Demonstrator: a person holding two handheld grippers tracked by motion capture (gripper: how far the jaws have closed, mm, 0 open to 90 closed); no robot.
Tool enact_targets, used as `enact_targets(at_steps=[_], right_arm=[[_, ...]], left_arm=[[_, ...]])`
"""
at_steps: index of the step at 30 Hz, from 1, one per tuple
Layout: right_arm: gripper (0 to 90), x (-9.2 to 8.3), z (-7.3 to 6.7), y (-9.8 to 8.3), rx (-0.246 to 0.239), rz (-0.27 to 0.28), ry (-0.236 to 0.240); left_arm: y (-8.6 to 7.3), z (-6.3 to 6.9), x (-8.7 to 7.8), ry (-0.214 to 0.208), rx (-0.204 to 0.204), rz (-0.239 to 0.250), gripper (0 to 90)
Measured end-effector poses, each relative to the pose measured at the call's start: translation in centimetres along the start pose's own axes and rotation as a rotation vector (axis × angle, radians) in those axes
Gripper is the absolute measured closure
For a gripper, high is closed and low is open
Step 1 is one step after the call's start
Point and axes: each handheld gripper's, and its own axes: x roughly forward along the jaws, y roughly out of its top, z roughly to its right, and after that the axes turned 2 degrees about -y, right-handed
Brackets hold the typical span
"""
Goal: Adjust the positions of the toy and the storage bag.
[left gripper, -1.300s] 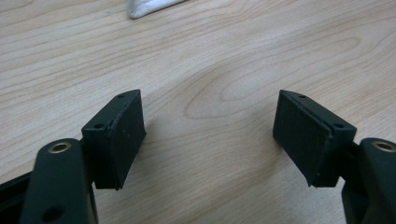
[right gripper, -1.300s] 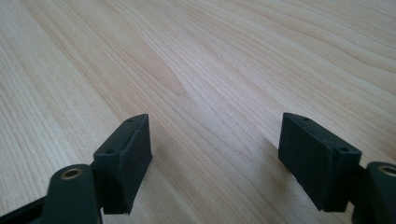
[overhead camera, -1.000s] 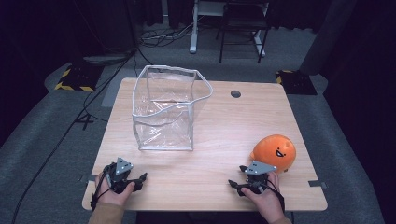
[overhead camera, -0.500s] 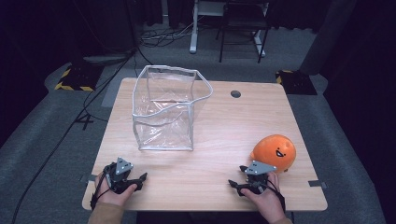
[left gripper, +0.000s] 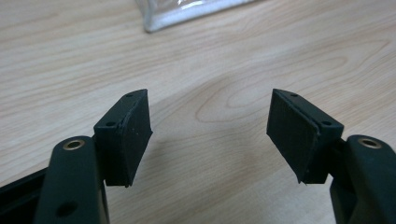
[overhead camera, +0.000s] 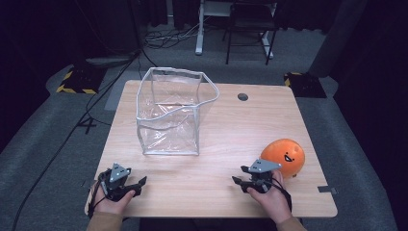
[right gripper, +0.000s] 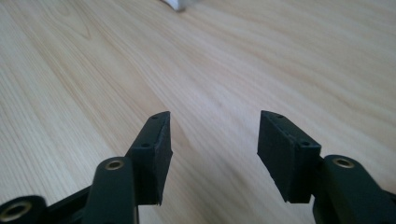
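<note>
Nothing has shifted across the last second: both hands lie where they were at the near edge of the table (overhead camera: 221,120), and the ball and bag have not moved, so I judge the work not yet begun, with the first reach still ahead of me. Left to right: my left gripper (overhead camera: 126,184) sits near the near-left corner, jaws well apart with bare wood between the pads (left gripper: 133,135), closed on nothing; in the left gripper view a corner of the clear plastic bag (overhead camera: 171,113) shows at the top edge. The bag stands upright, open-topped and apparently empty, on the left half of the table toward the far edge, its rim slumped and creased. My right gripper (overhead camera: 244,179) rests at the near edge right of centre, jaws likewise apart and empty. Just beside it, toward the right edge, sits the orange ball (overhead camera: 283,158): round, smooth, slightly glossy, a small black smiling face printed on it. Probably light and prone to roll.
</note>
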Motion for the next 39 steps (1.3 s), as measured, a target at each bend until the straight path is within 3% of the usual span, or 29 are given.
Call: enact_targets(at_steps=[7,12,15,21,29,34,35,37,39], right_arm=[[47.2,1.0,0.2,3.4,-0.028,0.014,0.055],[59.1,2.4,0.2,6.0,-0.045,0.034,0.085],[64.1,3.6,0.2,7.2,-0.054,0.038,0.104],[66.2,6.3,0.7,9.2,-0.062,0.026,0.111],[64.0,9.1,0.3,10.5,-0.064,0.015,0.115],[75.8,10.7,0.0,11.1,-0.069,0.005,0.13],[75.8,10.7,0.0,11.1,-0.069,0.005,0.13],[86.3,11.0,0.1,11.1,-0.063,0.001,0.157],[87.6,10.9,0.1,11.1,-0.071,-0.001,0.163]], left_arm=[[-0.7,1.1,-2.2,0.029,0.013,0.077,32.7],[-1.9,1.3,-3.4,0.041,0.001,0.092,36.3],[-2.5,1.3,-3.8,0.039,-0.014,0.079,37.2],[-3.2,1.5,-4.1,0.042,0.006,0.041,39.6],[-3.2,1.6,-3.2,-0.007,0.045,-0.018,36.4],[-2.9,2.1,-2.9,-0.02,0.068,-0.016,36.1],[-2.9,2.1,-2.9,-0.02,0.068,-0.016,36.1],[-2.9,2.1,-2.8,-0.021,0.07,-0.017,36.1],[-2.8,2.1,-2.7,-0.02,0.068,-0.015,36.1]])
